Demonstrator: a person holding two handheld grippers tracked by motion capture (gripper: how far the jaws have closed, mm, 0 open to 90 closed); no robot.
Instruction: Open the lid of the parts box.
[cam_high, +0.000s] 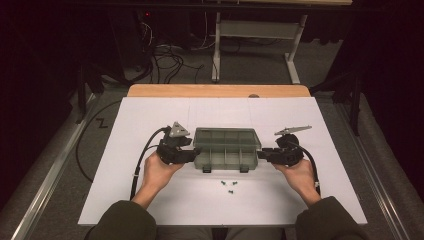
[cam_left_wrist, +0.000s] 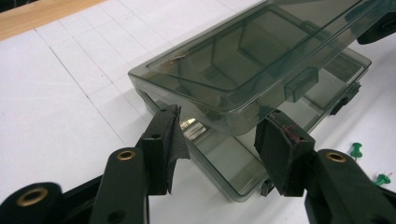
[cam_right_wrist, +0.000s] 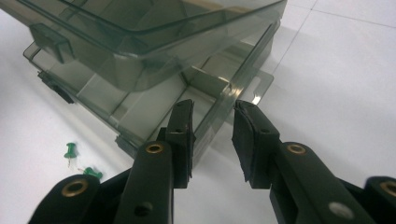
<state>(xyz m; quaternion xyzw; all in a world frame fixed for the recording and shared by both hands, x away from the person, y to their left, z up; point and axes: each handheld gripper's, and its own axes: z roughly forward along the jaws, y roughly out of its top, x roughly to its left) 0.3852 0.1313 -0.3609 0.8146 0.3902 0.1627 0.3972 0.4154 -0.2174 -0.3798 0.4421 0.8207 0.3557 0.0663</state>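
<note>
- We see the smoky compartment box (cam_high: 226, 148), lid ajar, mid-table toward the near edge.
- Our left gripper (cam_left_wrist: 219, 140) gapes around its end; our right gripper (cam_right_wrist: 212, 135) straddles the opposite wall, unclamped.

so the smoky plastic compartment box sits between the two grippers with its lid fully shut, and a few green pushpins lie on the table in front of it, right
Not quite: the lid is not fully shut. The left gripper view shows it raised at an angle above the compartment box, with a gap over the tray. The rest holds: the box sits between the two grippers and green pushpins lie in front of it.
</note>
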